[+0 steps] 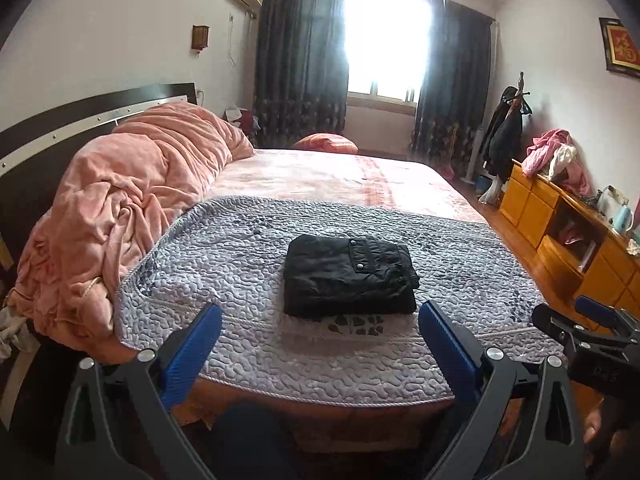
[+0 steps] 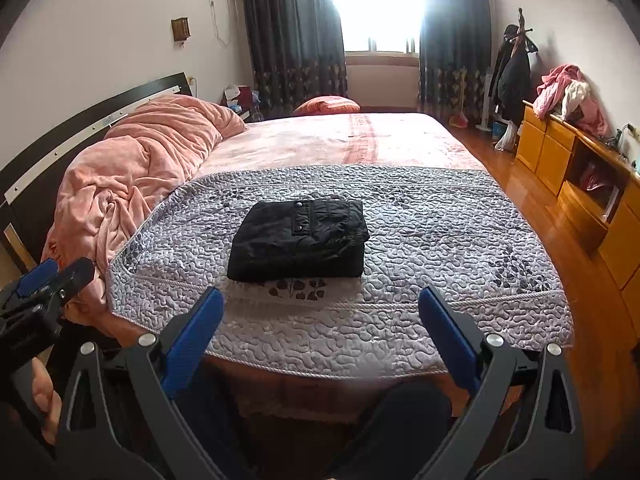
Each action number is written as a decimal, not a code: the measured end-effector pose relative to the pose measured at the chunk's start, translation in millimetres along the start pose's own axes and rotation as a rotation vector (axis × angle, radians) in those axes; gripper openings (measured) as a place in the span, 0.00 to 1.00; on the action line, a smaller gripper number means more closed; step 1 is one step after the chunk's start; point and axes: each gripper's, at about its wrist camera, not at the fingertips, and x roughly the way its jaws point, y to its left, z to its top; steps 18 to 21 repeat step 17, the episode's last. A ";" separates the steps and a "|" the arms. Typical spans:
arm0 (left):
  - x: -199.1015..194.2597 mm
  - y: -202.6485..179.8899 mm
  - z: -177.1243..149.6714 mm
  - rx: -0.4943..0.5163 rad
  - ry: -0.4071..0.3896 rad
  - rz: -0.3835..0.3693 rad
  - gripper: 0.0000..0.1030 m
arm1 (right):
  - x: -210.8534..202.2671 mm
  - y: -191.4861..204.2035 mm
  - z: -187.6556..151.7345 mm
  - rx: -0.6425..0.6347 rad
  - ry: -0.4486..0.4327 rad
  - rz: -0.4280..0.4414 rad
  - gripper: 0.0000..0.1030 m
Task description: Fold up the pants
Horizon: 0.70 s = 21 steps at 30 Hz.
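Black pants lie folded into a compact rectangle on the grey quilted mat at the near end of the bed, a pocket flap with a snap on top. My left gripper is open, held back from the mat's front edge, nothing between its blue fingers. My right gripper is open too, equally empty, short of the pants. In the left wrist view the right gripper shows at the right edge; in the right wrist view the left gripper shows at the left edge.
A rumpled pink blanket is piled along the left by the dark headboard. A wooden dresser with clothes on top stands along the right wall past the wood floor. Curtains and a bright window at the far end.
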 end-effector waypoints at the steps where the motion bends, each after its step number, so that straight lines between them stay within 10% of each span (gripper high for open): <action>1: 0.4 -0.1 0.6 0.001 0.001 0.007 0.96 | 0.8 0.0 0.5 0.000 0.001 0.000 0.95; 21: 4.2 3.3 2.8 -0.008 0.022 0.021 0.96 | 6.3 -3.7 1.5 -0.001 0.007 -0.002 0.95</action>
